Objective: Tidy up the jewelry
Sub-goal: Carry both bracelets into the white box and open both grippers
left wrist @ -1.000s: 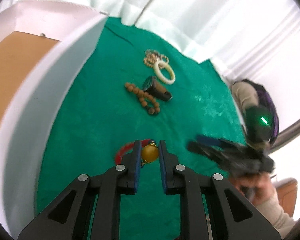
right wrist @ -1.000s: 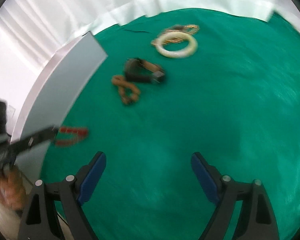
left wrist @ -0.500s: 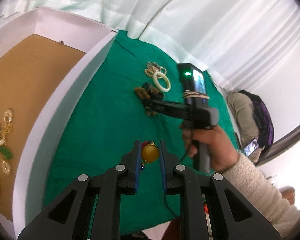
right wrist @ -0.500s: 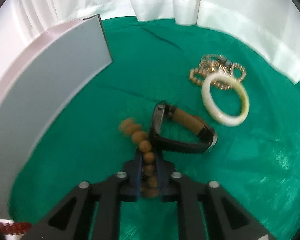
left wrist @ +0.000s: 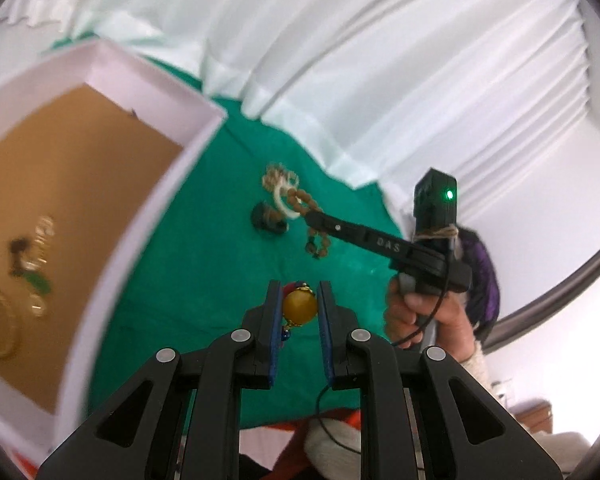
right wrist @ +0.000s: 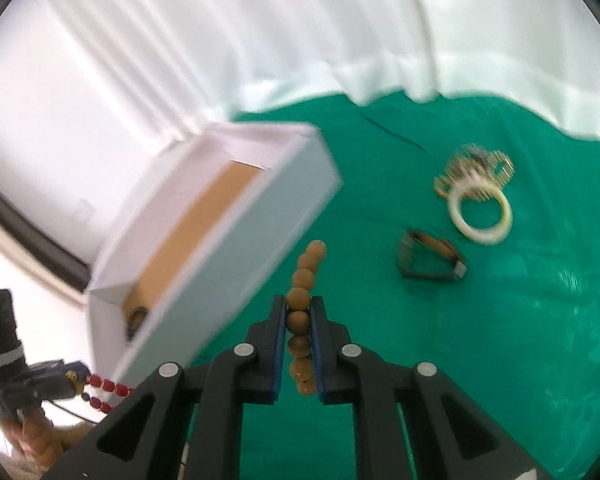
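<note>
Left gripper (left wrist: 299, 307) is closed on the amber-yellow bead (left wrist: 299, 306) of a red-beaded bracelet (right wrist: 104, 388), which hangs clear of the green velvet cloth (left wrist: 220, 248). Right gripper (right wrist: 299, 320) has just been closing and now pinches the brown wooden bead strand (right wrist: 302, 312) mid-length, with loose ends above and below the pads.

Judgement: both pieces go to the white cardboard box with tan floor (left wrist: 148, 208), just beside the grippers. Carry each over the wall, lower to the floor, then release. Land clear of the gold pieces (left wrist: 0, 320) already inside. Cream bangle (right wrist: 480, 216) and dark watch (right wrist: 428, 260) remain on the cloth.
</note>
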